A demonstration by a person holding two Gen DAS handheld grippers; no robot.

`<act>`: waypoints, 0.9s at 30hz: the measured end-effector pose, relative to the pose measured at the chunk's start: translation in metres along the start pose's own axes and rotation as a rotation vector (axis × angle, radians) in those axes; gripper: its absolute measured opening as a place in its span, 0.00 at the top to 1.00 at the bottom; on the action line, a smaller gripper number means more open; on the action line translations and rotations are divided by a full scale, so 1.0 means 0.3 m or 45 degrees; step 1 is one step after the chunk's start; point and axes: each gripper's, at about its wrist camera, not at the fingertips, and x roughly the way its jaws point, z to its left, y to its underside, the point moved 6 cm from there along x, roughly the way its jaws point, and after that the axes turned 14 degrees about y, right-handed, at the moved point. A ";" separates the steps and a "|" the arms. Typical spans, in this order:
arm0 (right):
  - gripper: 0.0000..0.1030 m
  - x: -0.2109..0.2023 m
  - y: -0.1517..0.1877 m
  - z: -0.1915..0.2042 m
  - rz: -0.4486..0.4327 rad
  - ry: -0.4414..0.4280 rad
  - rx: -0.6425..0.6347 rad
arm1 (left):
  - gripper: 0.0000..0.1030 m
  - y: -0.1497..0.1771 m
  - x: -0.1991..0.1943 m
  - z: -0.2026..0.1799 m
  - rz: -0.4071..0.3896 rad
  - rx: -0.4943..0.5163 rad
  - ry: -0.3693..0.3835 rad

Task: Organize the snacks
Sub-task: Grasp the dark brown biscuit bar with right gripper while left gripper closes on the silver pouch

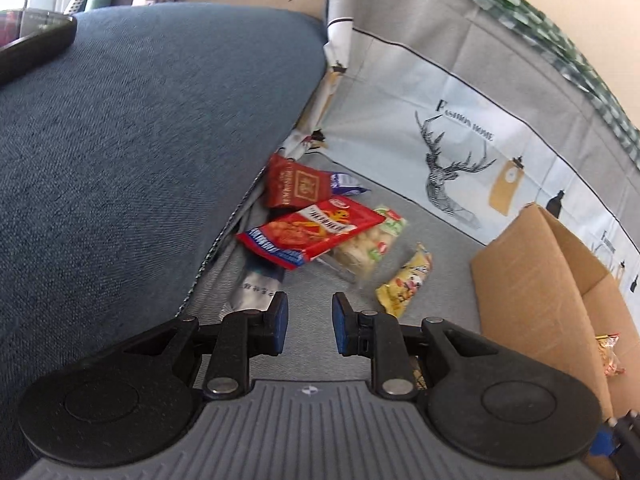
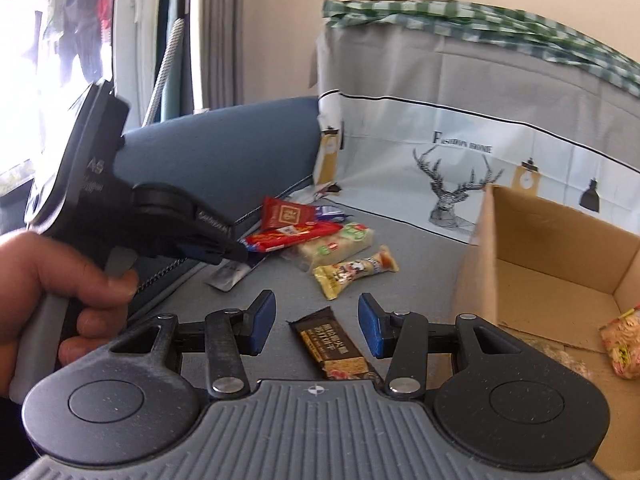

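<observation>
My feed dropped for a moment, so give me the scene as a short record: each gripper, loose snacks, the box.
left gripper: open, empty, aimed at the snack pile
right gripper: open, fingers either side of the brown bar, not pressing it
loose snacks: red packet, red-and-blue pack, clear pack, yellow packet
cardboard box: open, one snack bag inside

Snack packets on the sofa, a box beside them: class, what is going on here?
A person holds a gripper in each hand, tidying snacks into the cardboard box, which already holds one packet. The right gripper is open around a dark snack bar, not gripping it. The left gripper is open and empty, short of the red packets.
</observation>
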 end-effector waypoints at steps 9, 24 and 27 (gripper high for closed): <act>0.38 0.136 0.072 0.057 0.095 0.048 -0.065 | 0.54 0.022 0.076 0.007 0.078 0.120 -0.184; 0.26 0.367 0.153 0.034 0.341 0.178 -0.012 | 0.53 0.038 0.188 0.035 0.158 0.228 -0.320; 0.27 0.381 0.159 0.016 0.370 0.157 0.048 | 0.65 0.039 0.186 0.035 0.158 0.256 -0.342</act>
